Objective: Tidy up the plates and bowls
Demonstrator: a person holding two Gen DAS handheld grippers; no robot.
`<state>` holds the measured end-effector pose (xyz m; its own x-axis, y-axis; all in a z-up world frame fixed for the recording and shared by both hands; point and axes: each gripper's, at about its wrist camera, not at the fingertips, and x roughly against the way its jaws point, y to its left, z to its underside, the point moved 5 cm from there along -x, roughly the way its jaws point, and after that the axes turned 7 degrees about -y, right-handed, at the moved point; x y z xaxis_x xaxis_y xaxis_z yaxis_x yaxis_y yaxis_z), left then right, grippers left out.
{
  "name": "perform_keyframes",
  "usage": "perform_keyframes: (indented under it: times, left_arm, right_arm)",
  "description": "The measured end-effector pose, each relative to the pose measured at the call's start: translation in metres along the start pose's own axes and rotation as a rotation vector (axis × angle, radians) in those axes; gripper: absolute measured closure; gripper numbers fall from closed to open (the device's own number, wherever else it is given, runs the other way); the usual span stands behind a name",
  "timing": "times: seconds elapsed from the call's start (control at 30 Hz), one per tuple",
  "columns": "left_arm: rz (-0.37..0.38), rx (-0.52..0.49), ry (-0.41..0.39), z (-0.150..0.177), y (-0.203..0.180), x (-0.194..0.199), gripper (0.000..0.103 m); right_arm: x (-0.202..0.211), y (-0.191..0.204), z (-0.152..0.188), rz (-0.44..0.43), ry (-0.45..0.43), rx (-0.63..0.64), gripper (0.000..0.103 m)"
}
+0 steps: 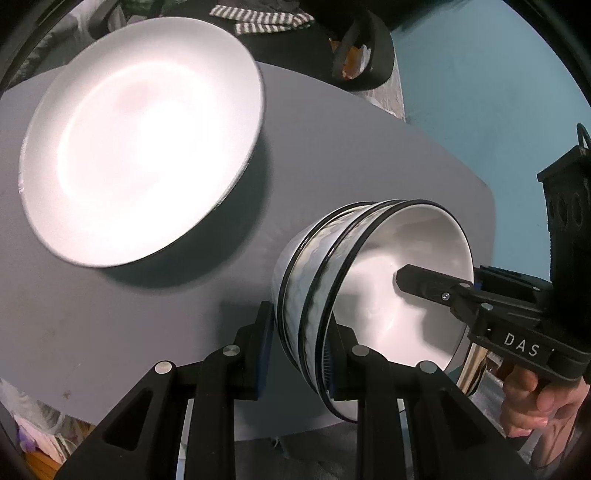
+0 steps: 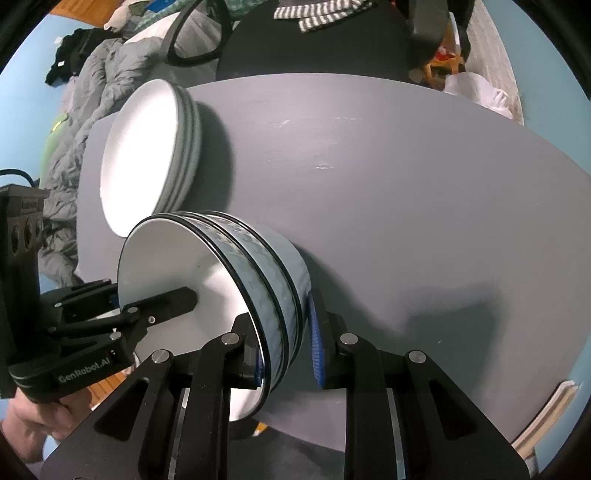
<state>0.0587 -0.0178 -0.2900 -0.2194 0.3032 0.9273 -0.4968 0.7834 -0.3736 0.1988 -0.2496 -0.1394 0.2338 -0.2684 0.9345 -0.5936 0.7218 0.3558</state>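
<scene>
A stack of nested bowls [image 1: 317, 280] with black rims and a blue wave band sits on the grey table [image 1: 147, 317]; it also shows in the right wrist view [image 2: 258, 280]. My left gripper [image 1: 301, 350] straddles the stack's wall, one finger inside and one outside, the outer pad apart from the wall. My right gripper [image 2: 286, 347] straddles the opposite wall the same way, with a small gap at its outer pad. A stack of white plates [image 1: 144, 140] lies beyond the bowls, also in the right wrist view [image 2: 147, 155].
A black office chair [image 2: 325, 40] with a striped cloth [image 2: 317, 13] stands behind the table. Grey bedding [image 2: 74, 122] lies to the left. The table's front edge [image 2: 332, 439] is close below the bowls.
</scene>
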Motion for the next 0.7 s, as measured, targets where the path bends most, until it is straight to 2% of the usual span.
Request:
perform_keyframes:
  times: [0.27, 0.47, 0.7]
  left_arm:
    - [0.005, 0.03, -0.044, -0.004, 0.012, 0.03, 0.081]
    - [-0.011, 0.023, -0.094, -0.014, 0.021, 0.061, 0.081]
    - [-0.017, 0.039, -0.14, -0.034, 0.035, 0.077, 0.081]
  right_arm:
    - [0.014, 0.031, -0.004, 0.002, -0.014, 0.046, 0.083]
    - [0.025, 0.058, -0.019, -0.001, -0.041, 0.088, 0.083]
    - [0.029, 0.086, -0.041, 0.0, -0.072, 0.137, 0.083]
